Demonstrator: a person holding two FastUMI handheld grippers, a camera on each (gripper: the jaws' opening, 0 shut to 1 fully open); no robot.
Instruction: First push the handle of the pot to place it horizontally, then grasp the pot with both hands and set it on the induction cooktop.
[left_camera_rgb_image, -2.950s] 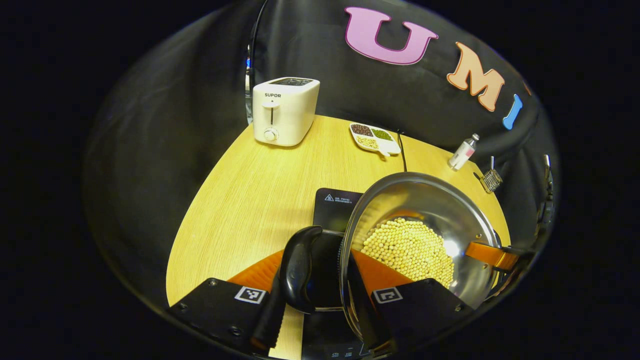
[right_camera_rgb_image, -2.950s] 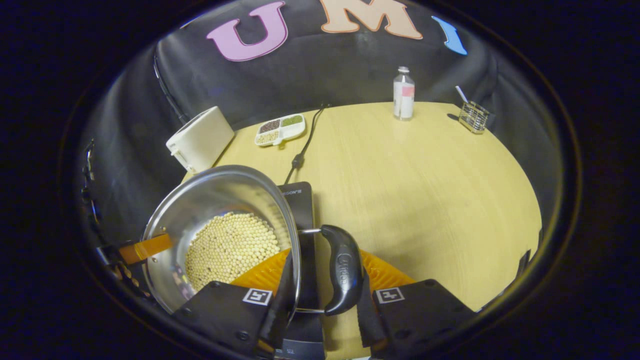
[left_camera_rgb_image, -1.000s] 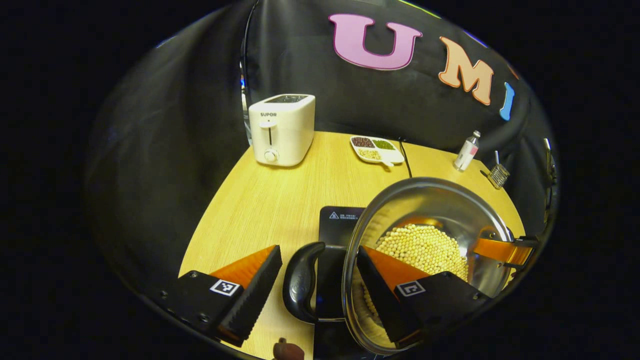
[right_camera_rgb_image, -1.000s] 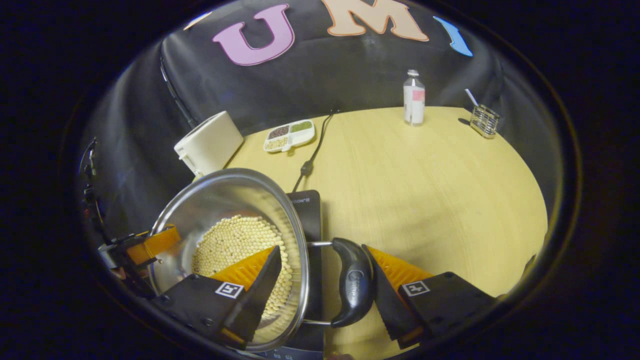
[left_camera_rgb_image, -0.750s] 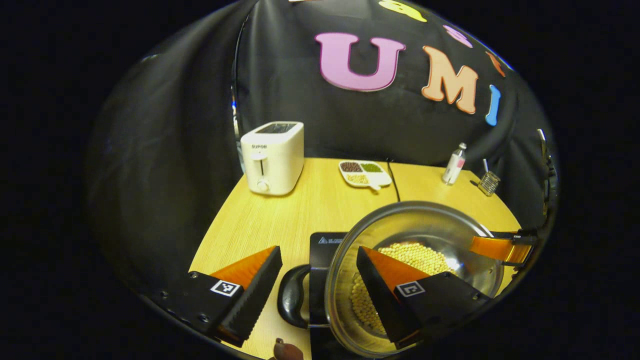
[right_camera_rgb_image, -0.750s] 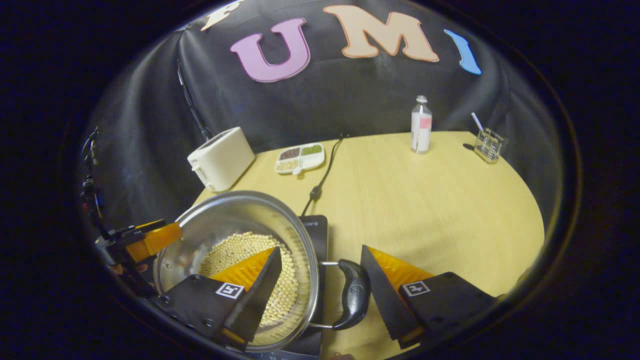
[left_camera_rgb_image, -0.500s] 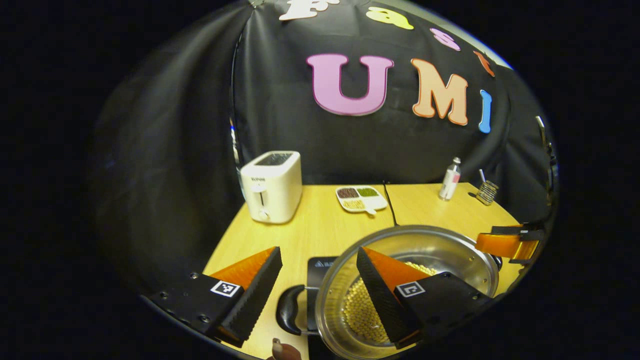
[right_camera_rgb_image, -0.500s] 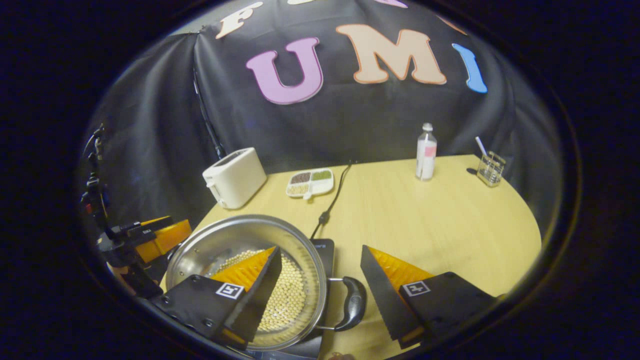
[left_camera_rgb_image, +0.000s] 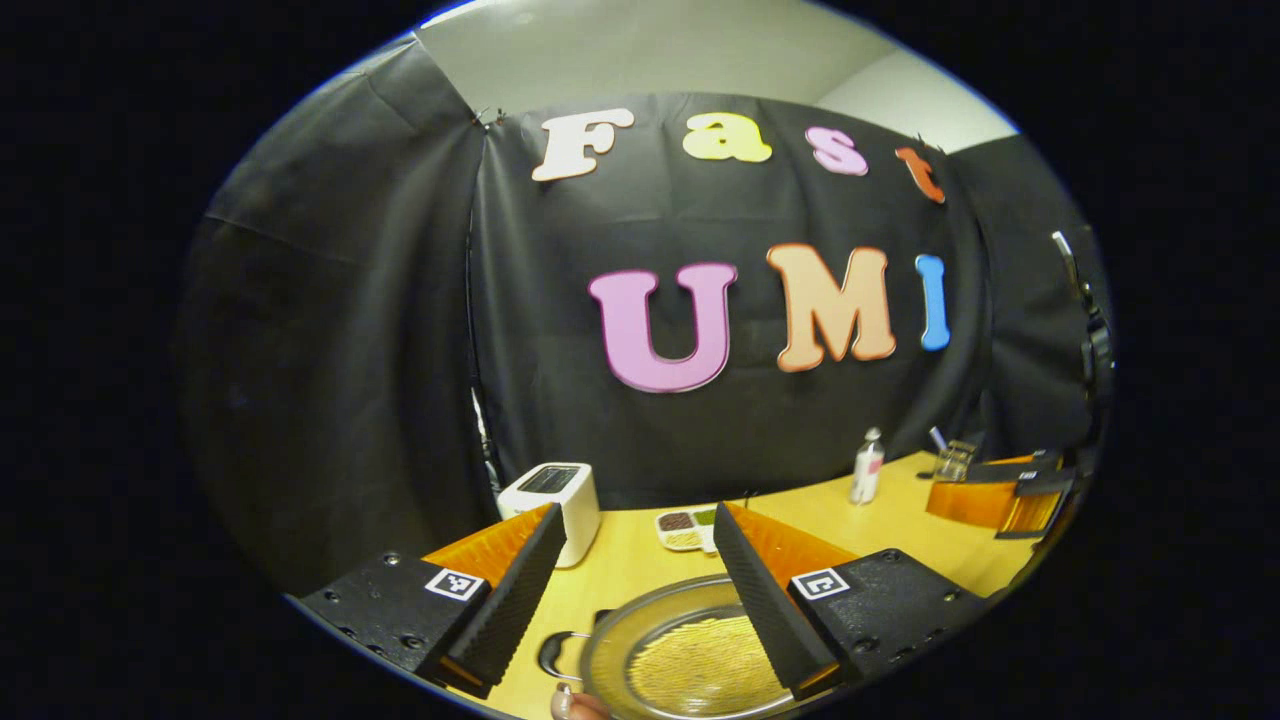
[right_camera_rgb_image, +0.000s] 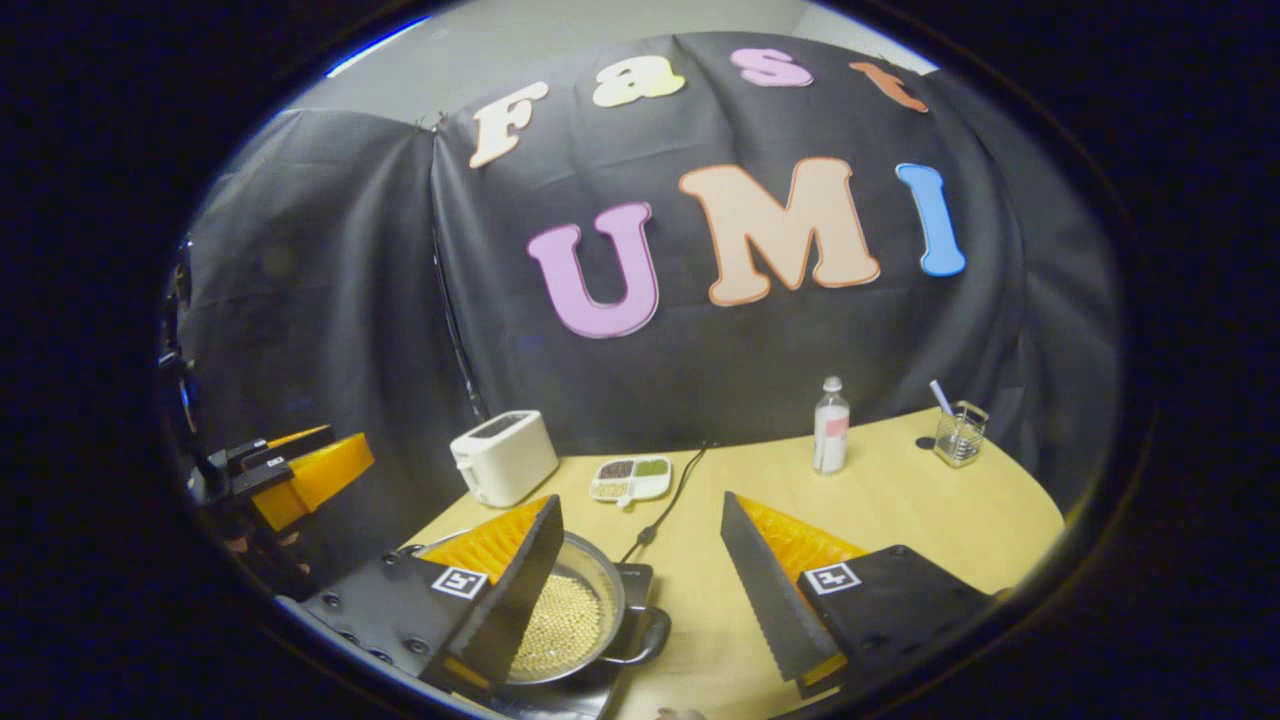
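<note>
In the left gripper view, the left hand-held gripper (left_camera_rgb_image: 637, 590) stands wide open with nothing between its fingers. At 6 o'clock below them the steel pot (left_camera_rgb_image: 690, 655) of pale beans sits on the table (left_camera_rgb_image: 640, 555), one dark handle (left_camera_rgb_image: 557, 650) at its 9 o'clock side. A white toaster (left_camera_rgb_image: 550, 495) stands at 11 o'clock from the pot, a divided dish (left_camera_rgb_image: 683, 528) at 12 o'clock, a small bottle (left_camera_rgb_image: 867, 467) at 2 o'clock.

In the right gripper view, the right hand-held gripper (right_camera_rgb_image: 640, 580) also gapes apart, empty. The pot (right_camera_rgb_image: 570, 620) rests on the black induction cooktop (right_camera_rgb_image: 632, 578) at 7 o'clock, its handle (right_camera_rgb_image: 645, 635) level at its 3 o'clock side. A wire holder (right_camera_rgb_image: 958, 433) stands at 2 o'clock near the table's far edge.
</note>
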